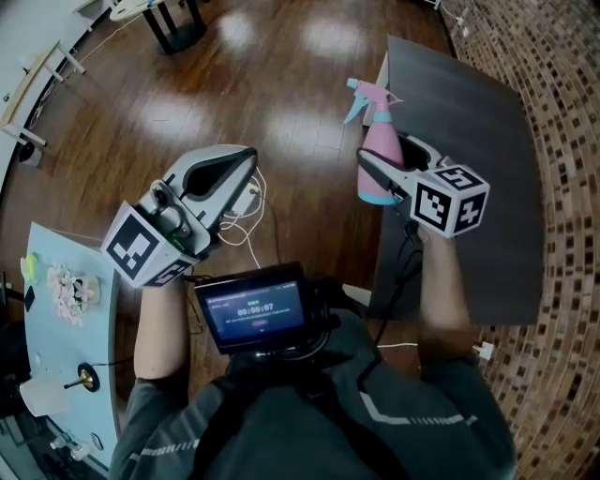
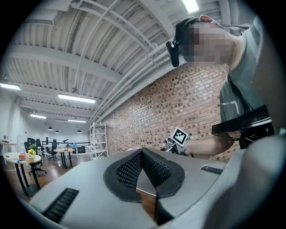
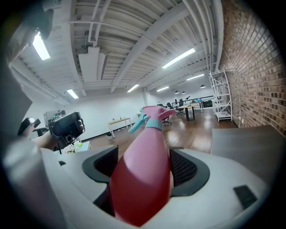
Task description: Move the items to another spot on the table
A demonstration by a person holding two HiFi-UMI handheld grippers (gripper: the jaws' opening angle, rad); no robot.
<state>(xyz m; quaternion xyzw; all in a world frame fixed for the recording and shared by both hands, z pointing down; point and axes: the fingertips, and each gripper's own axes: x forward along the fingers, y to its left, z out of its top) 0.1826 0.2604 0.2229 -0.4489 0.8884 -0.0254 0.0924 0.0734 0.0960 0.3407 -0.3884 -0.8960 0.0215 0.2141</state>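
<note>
A pink spray bottle (image 1: 379, 155) with a teal trigger is held upright, lifted over the near left edge of the dark table (image 1: 487, 131). My right gripper (image 1: 389, 161) is shut on the bottle's body, and in the right gripper view the pink spray bottle (image 3: 143, 179) fills the gap between the black pads (image 3: 184, 166). My left gripper (image 1: 246, 165) is held over the wooden floor to the left, away from the table. In the left gripper view the left gripper (image 2: 142, 166) is shut, pads meeting with nothing between them.
A light blue table (image 1: 98, 375) stands at the lower left with a small flower bunch (image 1: 67, 289) and small items. A chest-mounted screen (image 1: 255, 309) sits between my arms. A black-legged table (image 1: 176, 26) stands far off, and a brick wall (image 1: 562, 187) runs behind the dark table.
</note>
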